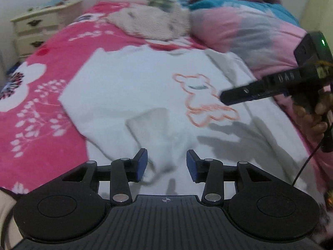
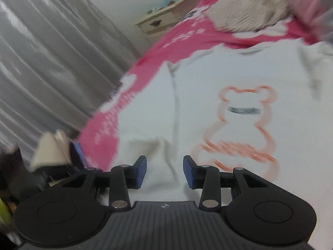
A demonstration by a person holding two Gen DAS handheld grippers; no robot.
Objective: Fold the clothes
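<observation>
A white sweatshirt (image 1: 129,87) with an orange bear outline (image 1: 199,100) lies spread on the pink flowered bedspread (image 1: 41,95). One sleeve (image 1: 149,125) is folded in over its body. My left gripper (image 1: 167,164) hovers over the garment's near part, open, with cloth below the blue pads but none pinched. My right gripper (image 1: 225,99), held by a hand at the right, points in over the bear. In the right wrist view the right gripper (image 2: 164,171) is open above the sweatshirt (image 2: 208,73), left of the bear outline (image 2: 241,129).
A cream nightstand (image 1: 41,27) stands at the bed's far left. A beige knit item (image 1: 152,23) and a pink and blue blanket (image 1: 249,29) lie at the head of the bed. A grey curtain (image 2: 41,62) hangs beside the bed. A cream sleeve (image 2: 50,150) shows low left.
</observation>
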